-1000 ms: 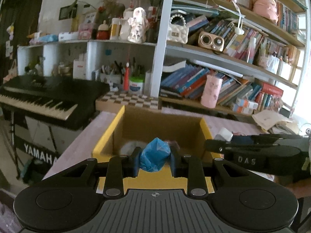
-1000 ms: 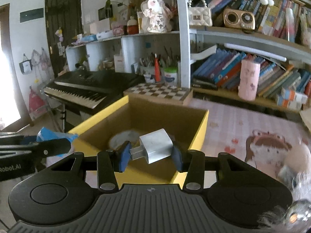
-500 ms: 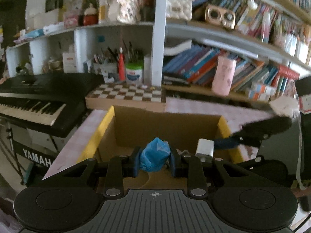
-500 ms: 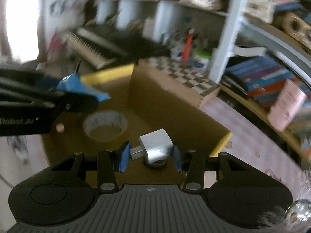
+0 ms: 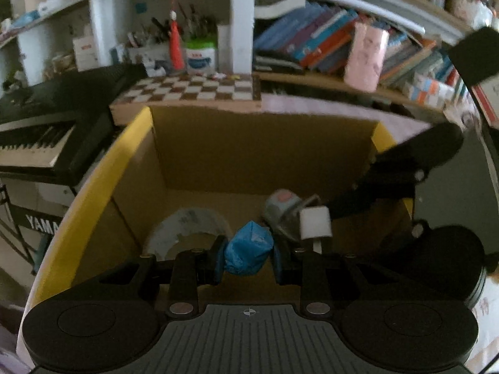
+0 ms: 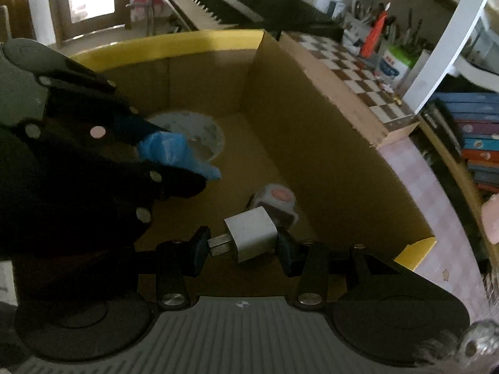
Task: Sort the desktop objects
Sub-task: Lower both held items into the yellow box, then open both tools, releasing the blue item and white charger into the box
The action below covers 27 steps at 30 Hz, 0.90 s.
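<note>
Cardboard, brown inside with yellow rims, makes up the open box that both grippers hang over. The left gripper has its fingers pinching a crumpled blue wrapper, held above the box floor. Just to its right, the right gripper reaches in with its fingers clamped on a white plug adapter, metal prongs pointing toward the left finger. From the right wrist view the blue wrapper sticks out past the tips of the left gripper, above a roll of tape lying flat on the box floor near the far left corner. Under the adapter sits a small pale thing with a pink round spot, maybe a dice or a small gadget; the blur makes it hard to say. Behind the box lies a chessboard on the pink bench, with a black keyboard off to the left and shelves of books beyond.
</note>
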Each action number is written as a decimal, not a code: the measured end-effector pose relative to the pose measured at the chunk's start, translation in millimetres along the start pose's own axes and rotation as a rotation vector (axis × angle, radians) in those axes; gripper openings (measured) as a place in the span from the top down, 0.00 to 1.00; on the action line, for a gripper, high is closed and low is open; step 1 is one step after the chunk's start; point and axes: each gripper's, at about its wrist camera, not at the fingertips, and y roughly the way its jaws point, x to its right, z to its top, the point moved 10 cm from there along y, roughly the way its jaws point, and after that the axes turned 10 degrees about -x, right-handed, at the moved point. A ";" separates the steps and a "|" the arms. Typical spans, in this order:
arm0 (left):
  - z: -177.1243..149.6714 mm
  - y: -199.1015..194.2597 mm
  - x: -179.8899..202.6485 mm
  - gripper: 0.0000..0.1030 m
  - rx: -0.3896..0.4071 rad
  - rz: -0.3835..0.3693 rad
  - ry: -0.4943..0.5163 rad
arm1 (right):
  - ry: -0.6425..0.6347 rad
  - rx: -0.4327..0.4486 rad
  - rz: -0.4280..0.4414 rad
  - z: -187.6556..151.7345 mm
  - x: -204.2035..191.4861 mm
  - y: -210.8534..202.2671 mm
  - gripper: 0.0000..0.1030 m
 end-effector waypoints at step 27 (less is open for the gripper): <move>-12.4 -106.9 -9.1 0.28 0.309 0.068 -0.102 | 0.275 0.290 -0.161 -25.3 11.7 -84.1 0.36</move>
